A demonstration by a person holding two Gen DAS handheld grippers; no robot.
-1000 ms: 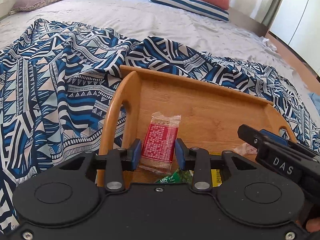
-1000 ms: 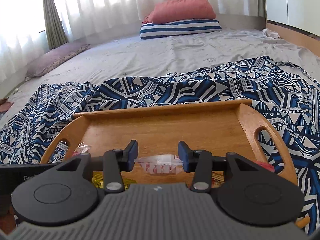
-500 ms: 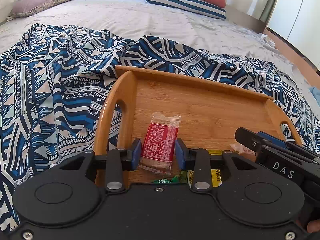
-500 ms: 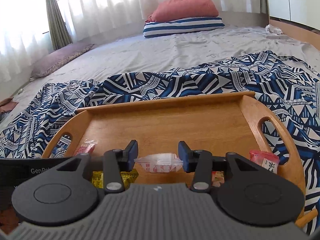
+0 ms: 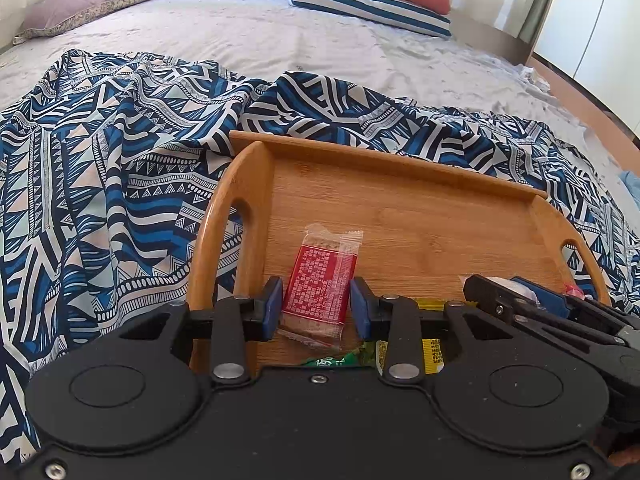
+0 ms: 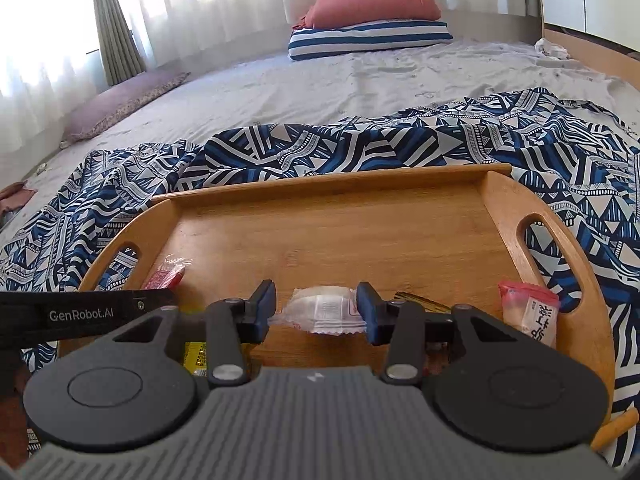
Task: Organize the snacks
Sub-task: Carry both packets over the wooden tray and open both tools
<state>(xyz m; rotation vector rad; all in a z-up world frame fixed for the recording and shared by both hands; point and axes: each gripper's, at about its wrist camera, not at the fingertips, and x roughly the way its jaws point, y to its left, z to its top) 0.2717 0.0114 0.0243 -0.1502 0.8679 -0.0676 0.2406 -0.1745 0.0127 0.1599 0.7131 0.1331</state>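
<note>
A wooden tray [image 5: 420,216] with cut-out handles lies on a patterned blue cloth on a bed. My left gripper [image 5: 316,310] is shut on a red snack packet [image 5: 322,284] and holds it over the tray's left end. My right gripper [image 6: 316,310] is shut on a white snack packet [image 6: 326,310] over the tray [image 6: 340,232] near its front. A pink-and-white packet [image 6: 530,314] lies by the right handle. Yellow [image 5: 432,354] and green [image 5: 340,360] packets lie under my left gripper. The right gripper also shows in the left wrist view [image 5: 532,300].
The blue patterned cloth [image 5: 112,184] surrounds the tray on the grey bed sheet [image 6: 320,92]. A striped pillow under a red one [image 6: 372,20] lies at the far end. A mauve pillow [image 5: 80,8] lies far left. A wooden floor edge [image 5: 580,92] runs on the right.
Both grippers have drawn back and risen a little, so more of the tray shows. Each still holds its packet. The pink-and-white packet by the right handle has come into view.
</note>
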